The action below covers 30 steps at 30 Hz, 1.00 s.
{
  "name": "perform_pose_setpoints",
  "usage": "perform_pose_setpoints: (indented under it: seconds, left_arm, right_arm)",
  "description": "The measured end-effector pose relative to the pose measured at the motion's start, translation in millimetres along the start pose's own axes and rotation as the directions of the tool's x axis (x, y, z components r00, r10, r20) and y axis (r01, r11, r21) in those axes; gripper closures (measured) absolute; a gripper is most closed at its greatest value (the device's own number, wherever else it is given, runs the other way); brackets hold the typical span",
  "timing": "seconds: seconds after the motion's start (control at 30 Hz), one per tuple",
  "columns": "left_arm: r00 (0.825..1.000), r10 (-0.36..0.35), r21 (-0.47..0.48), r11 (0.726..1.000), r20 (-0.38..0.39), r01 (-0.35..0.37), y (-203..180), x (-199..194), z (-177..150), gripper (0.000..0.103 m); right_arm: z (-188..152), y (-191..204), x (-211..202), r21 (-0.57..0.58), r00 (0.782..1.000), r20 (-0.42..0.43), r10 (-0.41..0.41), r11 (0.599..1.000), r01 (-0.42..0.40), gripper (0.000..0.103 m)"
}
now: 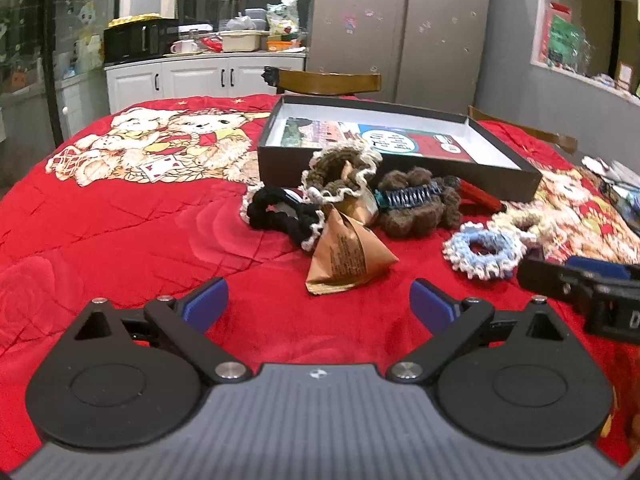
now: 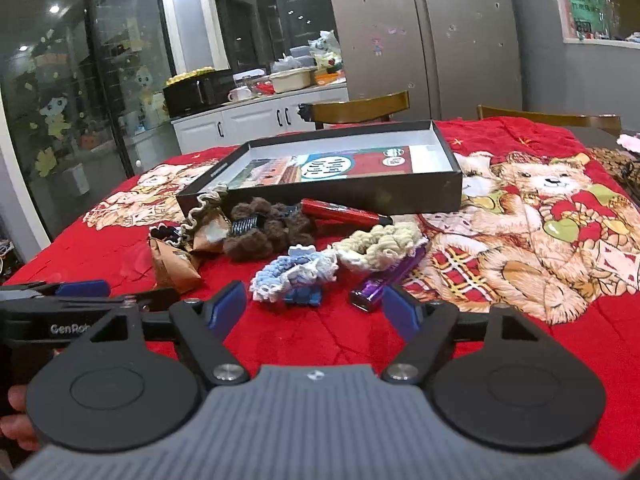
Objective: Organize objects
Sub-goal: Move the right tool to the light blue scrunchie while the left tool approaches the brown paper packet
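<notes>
Home kitchen-dining room. Evidence: tall steel double-door refrigerator (image 1: 404,28) dotted with magnets; white base cabinets (image 1: 200,80) carrying a black microwave oven (image 1: 138,42), a mug and food tubs; curved wooden chair (image 2: 360,108) behind a table under a red teddy-bear print cloth (image 1: 132,216).

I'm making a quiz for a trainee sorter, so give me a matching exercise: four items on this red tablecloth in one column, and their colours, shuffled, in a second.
Things:
1. lighter
2. crocheted scrunchie nearest the right gripper
3. triangular paper packet
4. fuzzy hair clip in front of the box

Colours:
A. dark brown
B. purple
C. kraft tan
D. light blue and white

Pairs: 1-B, 2-D, 3-C, 4-A
</notes>
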<state>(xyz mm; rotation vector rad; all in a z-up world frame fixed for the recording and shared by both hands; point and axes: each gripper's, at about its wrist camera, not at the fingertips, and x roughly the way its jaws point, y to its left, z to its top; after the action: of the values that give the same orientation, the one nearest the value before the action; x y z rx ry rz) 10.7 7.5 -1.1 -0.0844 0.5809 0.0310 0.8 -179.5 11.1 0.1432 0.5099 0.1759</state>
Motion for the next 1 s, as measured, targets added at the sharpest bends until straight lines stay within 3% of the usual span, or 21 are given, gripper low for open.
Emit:
perform_pose_setpoints:
  seconds: [0.23, 0.47, 0.67, 0.83, 1.0]
  left_arm:
    - [1.0, 0.016, 0.025, 1.0, 0.002, -0.016, -7, 3, 2, 0.004]
    - [0.994, 0.107, 0.055, 0.993, 0.013, -0.107, -18, 11, 22, 0.004]
    - [0.996, 0.091, 0.058, 0.994, 0.011, -0.092, -30, 17, 50, 0.004]
    - [0.999, 0.023, 0.052, 0.998, 0.023, -0.024, -29, 24, 36, 0.004]
    - [0.999, 0.038, 0.153, 0.987, 0.015, -0.039, -33, 29, 18, 0.004]
  right_arm:
    - [5, -9, 1, 0.082, 0.999, 0.006, 0.04, 0.996, -0.04, 0.026]
    - [27, -3, 14, 0.141, 0.992, -0.063, 0.112, 0.985, -0.102, 0.029]
    - [58, -4, 27, 0.141, 0.994, -0.006, 0.108, 0.984, -0.106, 0.029]
    - [52, -8, 38, 0.112, 0.993, 0.003, 0.12, 0.986, -0.12, 0.029]
    - [36, -12, 42, 0.142, 0.991, -0.044, 0.127, 0.983, -0.119, 0.029]
